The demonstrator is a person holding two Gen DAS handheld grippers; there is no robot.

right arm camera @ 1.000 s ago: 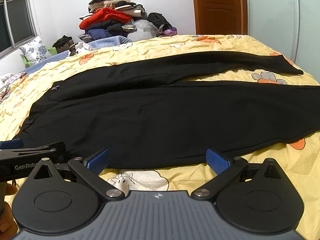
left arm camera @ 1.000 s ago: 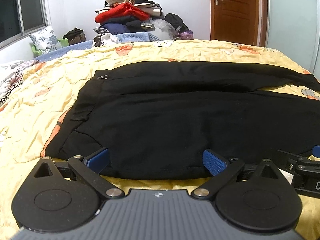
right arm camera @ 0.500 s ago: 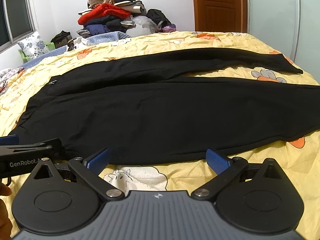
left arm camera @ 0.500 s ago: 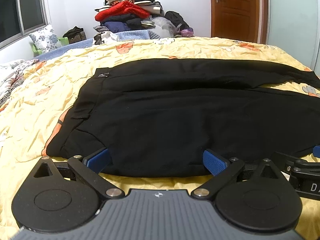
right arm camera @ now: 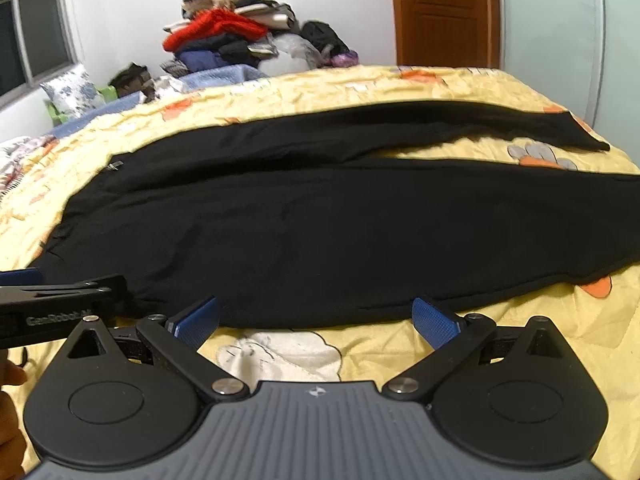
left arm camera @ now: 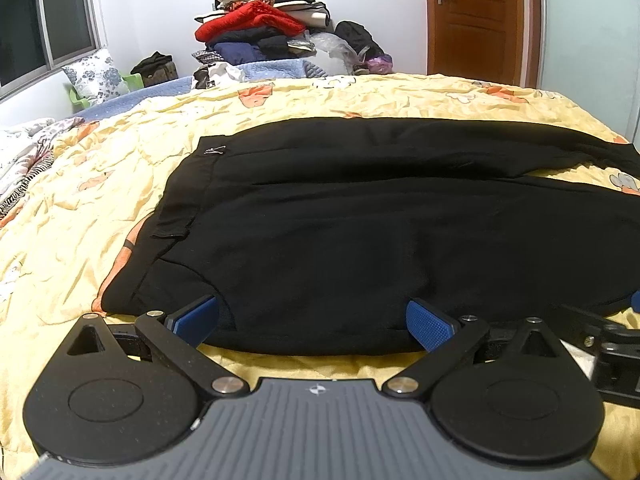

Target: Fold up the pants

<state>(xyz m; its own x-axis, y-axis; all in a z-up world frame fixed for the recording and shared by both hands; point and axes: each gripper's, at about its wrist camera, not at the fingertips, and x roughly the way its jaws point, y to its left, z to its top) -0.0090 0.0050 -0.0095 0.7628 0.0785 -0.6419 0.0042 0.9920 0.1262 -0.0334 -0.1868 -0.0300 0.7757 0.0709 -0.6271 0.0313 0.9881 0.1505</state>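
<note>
My left gripper and right gripper both sit spread wide, ribbed blue pads at the near hem of the matte black pants, which lie flat across the crinkled yellow quilt, legs running toward its right edge.

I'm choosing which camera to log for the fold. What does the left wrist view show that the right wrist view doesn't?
Only the left wrist view: the waistband end up close, with the left gripper open at the near hem.

Only the right wrist view: the far leg's cuff, and the right gripper open short of the hem.

Both: the black pants flat on the yellow quilt, clothes pile, door.
</note>
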